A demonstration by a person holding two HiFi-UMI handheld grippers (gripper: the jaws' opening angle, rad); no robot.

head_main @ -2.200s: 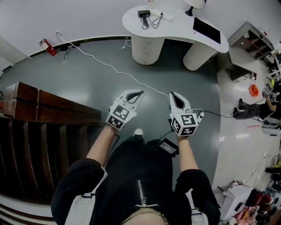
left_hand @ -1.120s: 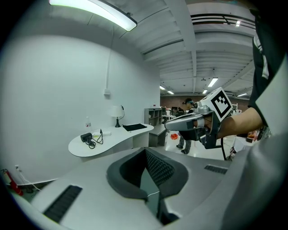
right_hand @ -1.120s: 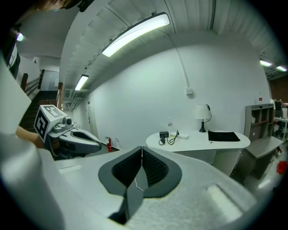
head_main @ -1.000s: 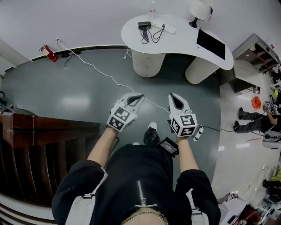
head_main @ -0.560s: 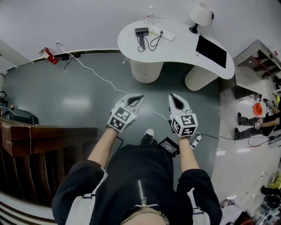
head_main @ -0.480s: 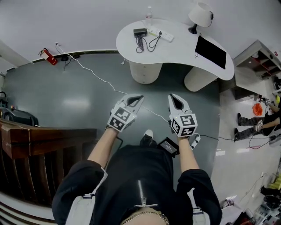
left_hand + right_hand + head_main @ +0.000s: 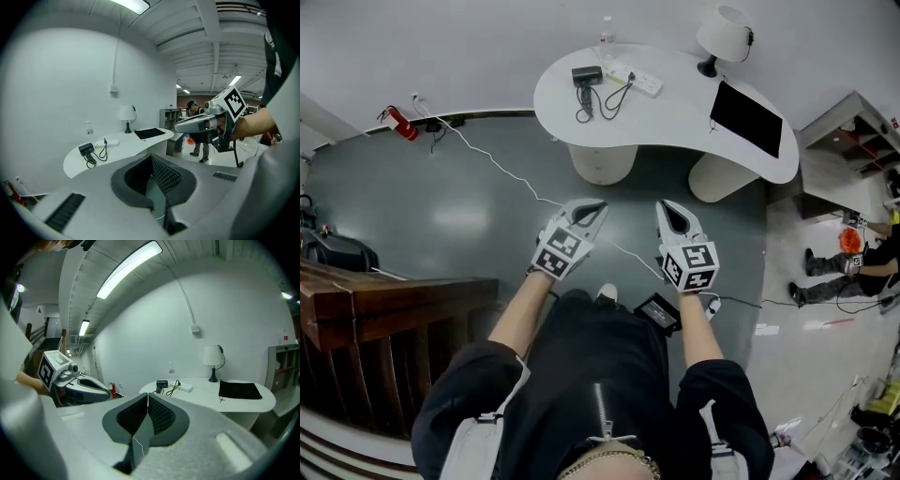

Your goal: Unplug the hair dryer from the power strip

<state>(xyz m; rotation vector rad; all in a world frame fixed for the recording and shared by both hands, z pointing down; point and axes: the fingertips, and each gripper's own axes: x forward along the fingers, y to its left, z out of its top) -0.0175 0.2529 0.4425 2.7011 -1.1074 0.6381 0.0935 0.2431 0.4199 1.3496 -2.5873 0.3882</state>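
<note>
At the far left a red fire extinguisher (image 7: 400,100) stands by the wall, and a dark wooden railing (image 7: 394,305) fills the corner below it in the head view. A thin white cable (image 7: 492,161) runs from the wall across the grey floor (image 7: 441,216) toward the person's feet. The left gripper (image 7: 593,206) is held out in front of the body, over the floor and well short of the desk. Its 2 jaws are pressed together with nothing between them — its own view shows the ribbed pads meeting.

Ahead, on the curved white desk (image 7: 675,112), the black hair dryer (image 7: 585,75) lies near the left end. Its black cord (image 7: 614,94) loops to the white power strip (image 7: 639,82) just to its right. The plug seems to sit in the strip, though it is too small to be certain. A clear bottle (image 7: 606,28) stands behind them.

The right gripper (image 7: 667,210) is beside the left one and apart from it, its jaws likewise closed on nothing. Further right on the desk are a white lamp (image 7: 722,33) and a black mat (image 7: 746,117). Past the desk stands a shelf unit (image 7: 853,122), and 1 person (image 7: 848,277) is at the right edge.
</note>
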